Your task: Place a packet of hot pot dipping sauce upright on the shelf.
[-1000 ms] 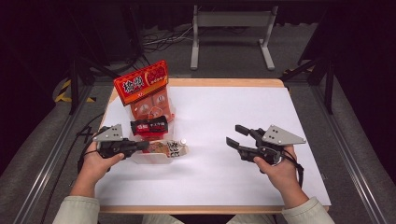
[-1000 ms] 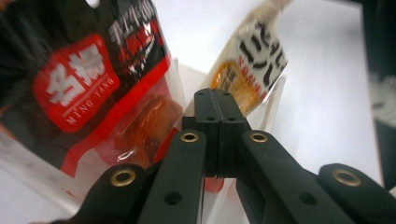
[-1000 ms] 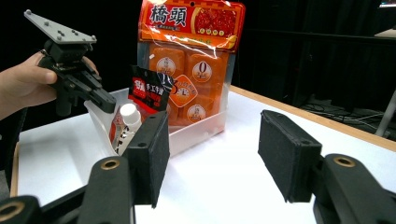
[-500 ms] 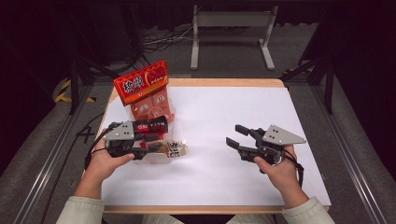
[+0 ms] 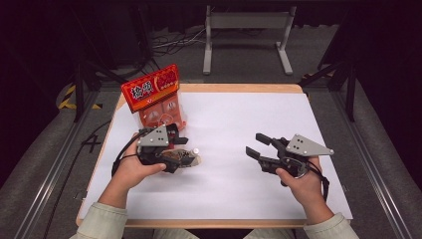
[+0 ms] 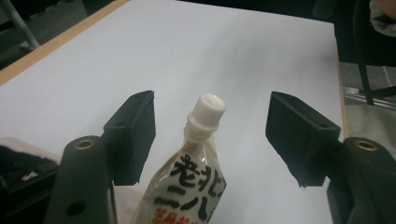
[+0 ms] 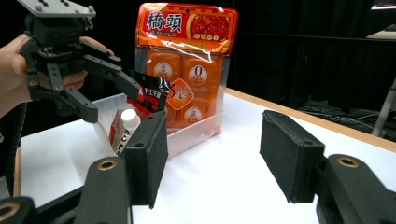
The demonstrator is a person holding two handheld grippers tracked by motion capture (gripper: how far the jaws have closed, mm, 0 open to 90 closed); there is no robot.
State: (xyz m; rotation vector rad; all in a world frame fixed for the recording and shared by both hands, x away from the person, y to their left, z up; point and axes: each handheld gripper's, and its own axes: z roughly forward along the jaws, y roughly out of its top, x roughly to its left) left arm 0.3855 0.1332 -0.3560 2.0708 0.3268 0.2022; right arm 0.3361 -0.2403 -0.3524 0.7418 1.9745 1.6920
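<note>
We see a white tabletop [image 5: 239, 144] with a wooden edge, standing in a dark room on grey floor, with a metal stand [image 5: 246, 35] and cables behind it. At the left rear of the tabletop a clear plastic tray [image 7: 187, 133] holds an orange snack pack [image 5: 154, 97] standing upright, with a small black-and-red sachet [image 7: 152, 95] leaning in front of it.

Our left claw [image 5: 181, 149] sits just in front of the tray, held in the left hand [image 5: 132, 172]. Its jaws have just been opening and now stand well apart. In the left gripper view the pouch [image 6: 194, 182] lies between them, with clear white gaps on both sides, so neither pad [image 6: 133, 133] presses on it. Nothing is gripped.

Our right claw [image 5: 256, 144] is held in the right hand [image 5: 301, 184] over the bare right half of the tabletop, well apart from the tray. Its jaws stand fairly wide with nothing between them.

The pouch is a soft, pale squeeze pack with a white ribbed screw cap [image 6: 207, 109] and bold black characters above smaller orange print. In the high view it lies at the front of the tray, partly under the left claw, cap pointing toward the middle of the tabletop. In the right gripper view its cap peeks over the tray's near corner.
</note>
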